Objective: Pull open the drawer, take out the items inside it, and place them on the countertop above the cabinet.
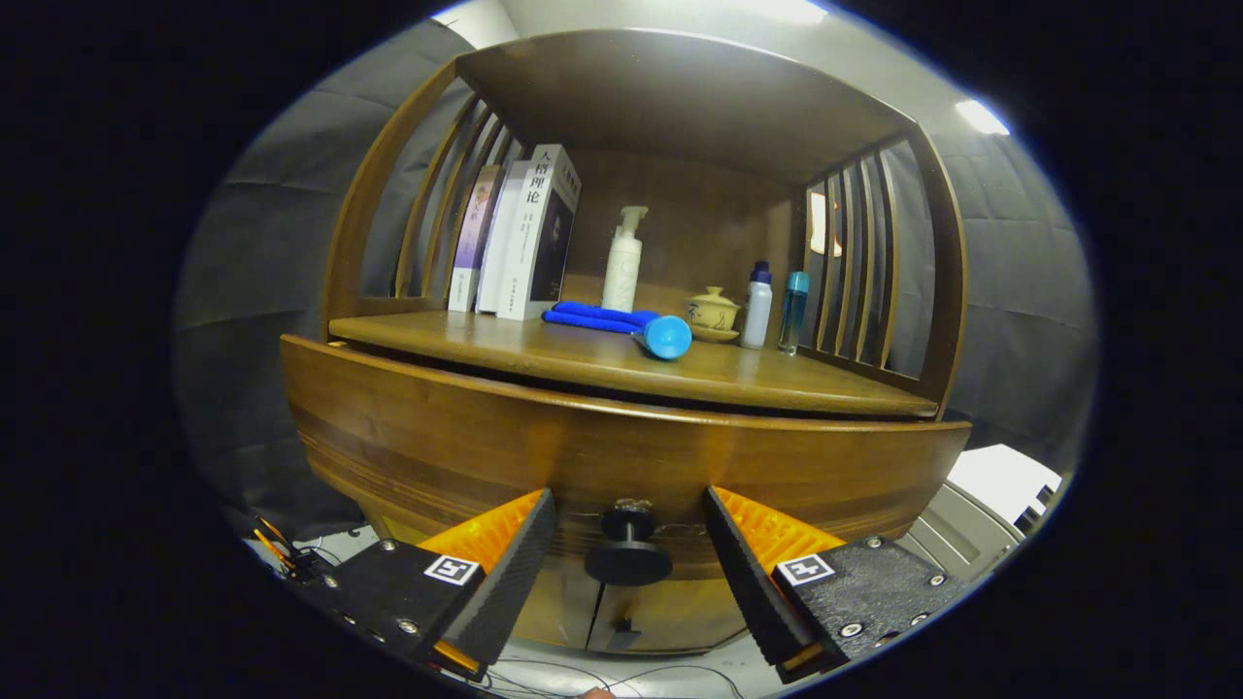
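Observation:
A wooden cabinet stands in front of me with its drawer front (621,451) pulled slightly out from under the countertop (621,364). A dark round knob (627,549) juts from the drawer's middle. My gripper (629,519) is open, one finger on each side of the knob, with a clear gap to both. The drawer's inside is hidden behind its front panel. A blue rolled item (621,325) lies on the countertop.
On the countertop stand books (520,238) at the left, a white pump bottle (623,260), a small lidded ceramic cup (714,313), a white bottle (756,306) and a teal bottle (793,311). Slatted wooden sides and a top shelf enclose it. Cabinet doors (621,612) sit below the drawer.

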